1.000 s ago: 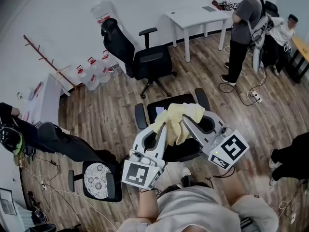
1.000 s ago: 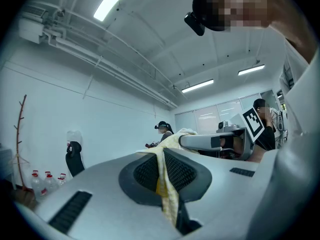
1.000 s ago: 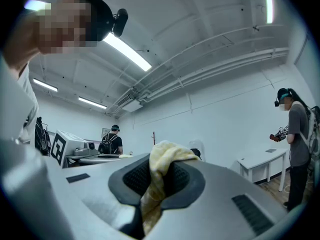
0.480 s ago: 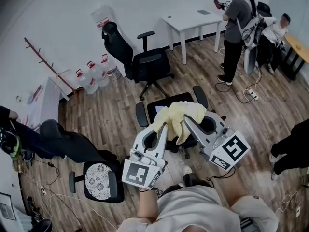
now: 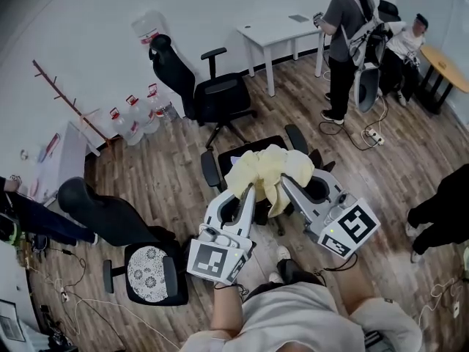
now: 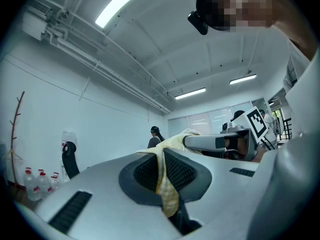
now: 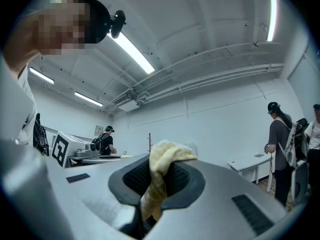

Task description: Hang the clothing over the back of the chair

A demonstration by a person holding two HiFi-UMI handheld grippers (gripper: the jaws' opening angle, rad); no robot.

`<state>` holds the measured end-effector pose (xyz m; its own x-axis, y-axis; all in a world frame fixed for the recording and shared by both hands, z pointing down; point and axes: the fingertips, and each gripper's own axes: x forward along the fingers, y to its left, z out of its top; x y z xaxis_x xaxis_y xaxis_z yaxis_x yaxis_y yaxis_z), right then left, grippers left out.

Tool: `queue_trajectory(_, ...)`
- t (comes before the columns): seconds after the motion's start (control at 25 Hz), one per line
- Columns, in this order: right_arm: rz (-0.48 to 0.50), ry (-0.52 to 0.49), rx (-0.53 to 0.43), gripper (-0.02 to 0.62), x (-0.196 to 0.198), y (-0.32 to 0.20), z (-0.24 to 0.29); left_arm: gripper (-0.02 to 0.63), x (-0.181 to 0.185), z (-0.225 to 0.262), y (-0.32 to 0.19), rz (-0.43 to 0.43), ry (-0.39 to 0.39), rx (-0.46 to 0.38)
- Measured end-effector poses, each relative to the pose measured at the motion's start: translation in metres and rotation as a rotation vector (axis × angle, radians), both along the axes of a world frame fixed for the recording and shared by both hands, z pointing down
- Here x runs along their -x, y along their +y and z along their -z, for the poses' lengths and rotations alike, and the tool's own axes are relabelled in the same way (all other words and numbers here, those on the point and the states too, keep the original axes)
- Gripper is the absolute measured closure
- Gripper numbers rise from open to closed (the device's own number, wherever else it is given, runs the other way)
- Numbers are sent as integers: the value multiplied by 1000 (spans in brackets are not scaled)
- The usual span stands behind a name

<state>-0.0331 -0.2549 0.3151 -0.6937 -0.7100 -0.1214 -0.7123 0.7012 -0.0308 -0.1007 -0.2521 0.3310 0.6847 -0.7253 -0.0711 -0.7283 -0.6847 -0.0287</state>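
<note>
Left gripper (image 5: 248,190) and right gripper (image 5: 284,180) each pinch the yellow garment (image 5: 270,171), holding it above a black chair (image 5: 213,169).

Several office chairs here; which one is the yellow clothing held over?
The black chair at mid-frame, directly under the yellow clothing. The high-backed chair stands off by the wall; the patterned-seat chair sits at lower left.
</note>
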Motion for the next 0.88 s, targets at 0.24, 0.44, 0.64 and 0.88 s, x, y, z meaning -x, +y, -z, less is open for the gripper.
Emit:
queue_trajectory(0.24,-7,4,19,549,-3,24,-6,581,-3,-5,21,-1,9,15)
queue_trajectory(0.44,-8,7,40,549,-4,40,-15,581,-6,-14,36,-3,12,36)
queue_trajectory(0.64,-12,13,59,549,-11,53,-20,581,-14,-21,49,-13,14,56)
queue_trajectory(0.88,-4,28,84,549,-10,65,-29,581,-14,-33,60,-11,17,89)
